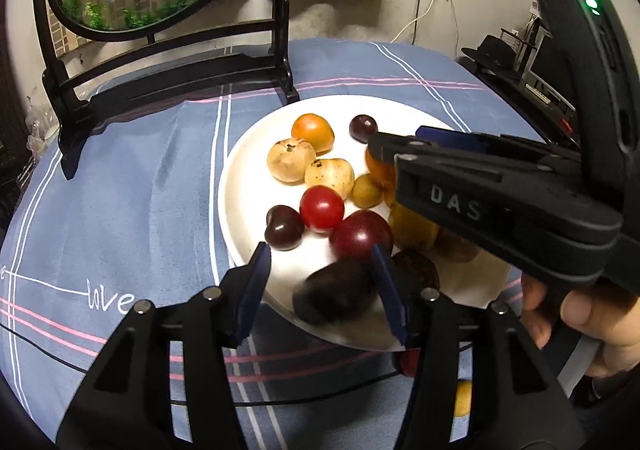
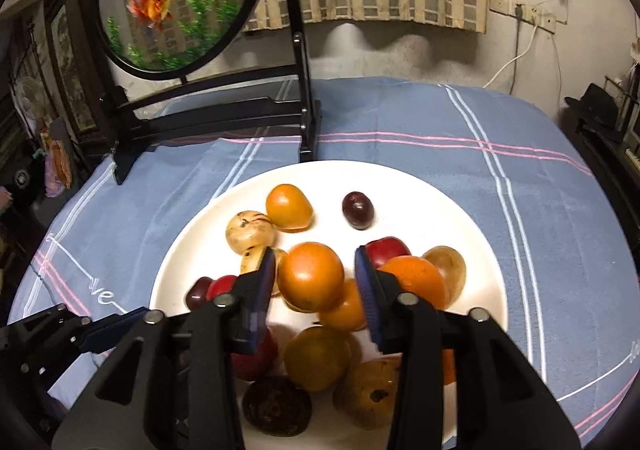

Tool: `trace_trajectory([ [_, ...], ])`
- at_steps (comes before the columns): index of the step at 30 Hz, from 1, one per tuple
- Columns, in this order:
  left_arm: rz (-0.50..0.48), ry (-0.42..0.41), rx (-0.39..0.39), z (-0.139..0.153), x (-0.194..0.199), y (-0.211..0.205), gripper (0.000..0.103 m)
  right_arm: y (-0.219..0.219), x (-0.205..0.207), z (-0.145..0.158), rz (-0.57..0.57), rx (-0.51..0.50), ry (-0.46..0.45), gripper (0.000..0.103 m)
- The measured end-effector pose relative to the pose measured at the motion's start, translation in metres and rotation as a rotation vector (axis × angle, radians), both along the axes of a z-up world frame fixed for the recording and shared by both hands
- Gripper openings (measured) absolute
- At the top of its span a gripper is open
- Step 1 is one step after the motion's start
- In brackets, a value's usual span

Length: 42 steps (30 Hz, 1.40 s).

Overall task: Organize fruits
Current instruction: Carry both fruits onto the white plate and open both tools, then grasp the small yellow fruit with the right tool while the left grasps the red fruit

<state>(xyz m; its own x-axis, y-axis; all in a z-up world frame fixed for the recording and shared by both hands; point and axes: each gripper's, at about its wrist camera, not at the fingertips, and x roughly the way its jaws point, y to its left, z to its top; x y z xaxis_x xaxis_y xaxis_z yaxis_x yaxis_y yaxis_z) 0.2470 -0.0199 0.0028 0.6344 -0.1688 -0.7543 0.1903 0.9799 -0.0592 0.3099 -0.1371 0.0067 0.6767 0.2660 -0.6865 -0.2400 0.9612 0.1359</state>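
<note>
While blurred, dark fruit (image 1: 334,292) between fingers (image 1: 256,282)

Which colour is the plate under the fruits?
The plate is plain white, best seen in the right wrist view.

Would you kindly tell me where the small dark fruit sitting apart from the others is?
The small dark fruit lies alone at the far side of the white plate, right of the far orange fruit.

Orange fruit (image 2: 310,274) between parted jaws
</note>
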Motion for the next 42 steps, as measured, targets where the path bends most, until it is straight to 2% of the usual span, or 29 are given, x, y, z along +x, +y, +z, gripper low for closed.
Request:
trace_trajectory([
  [10, -0.008, -0.027, -0.004, 0.014, -0.018, -0.004, 0.061, -0.024, -0.036, 0.016, 0.003, 0.062, -0.024, 0.044],
  [16, -0.004, -0.041, -0.009, 0.025, -0.041, -0.001, 0.062, -0.046, -0.086, 0.024, 0.009, 0.074, -0.043, 0.051],
  [18, 0.002, -0.044, -0.015, 0.029, -0.049, 0.003, 0.062, -0.050, -0.102, 0.023, 0.016, 0.069, -0.039, 0.056],
  [21, 0.017, -0.050, -0.021, 0.031, -0.062, 0.009, 0.062, -0.049, -0.128, 0.016, 0.050, 0.053, -0.011, 0.059],
  [24, 0.029, -0.055, -0.030, 0.032, -0.076, 0.012, 0.070, -0.040, -0.153, 0.002, 0.087, 0.003, 0.018, 0.059],
  [29, 0.026, -0.057, -0.004, 0.028, -0.099, 0.012, 0.070, -0.025, -0.173, -0.019, 0.110, -0.056, 0.055, 0.059],
  [42, 0.041, -0.018, -0.013, 0.011, -0.114, 0.020, 0.073, -0.004, -0.171, -0.050, 0.133, -0.120, 0.118, 0.059],
])
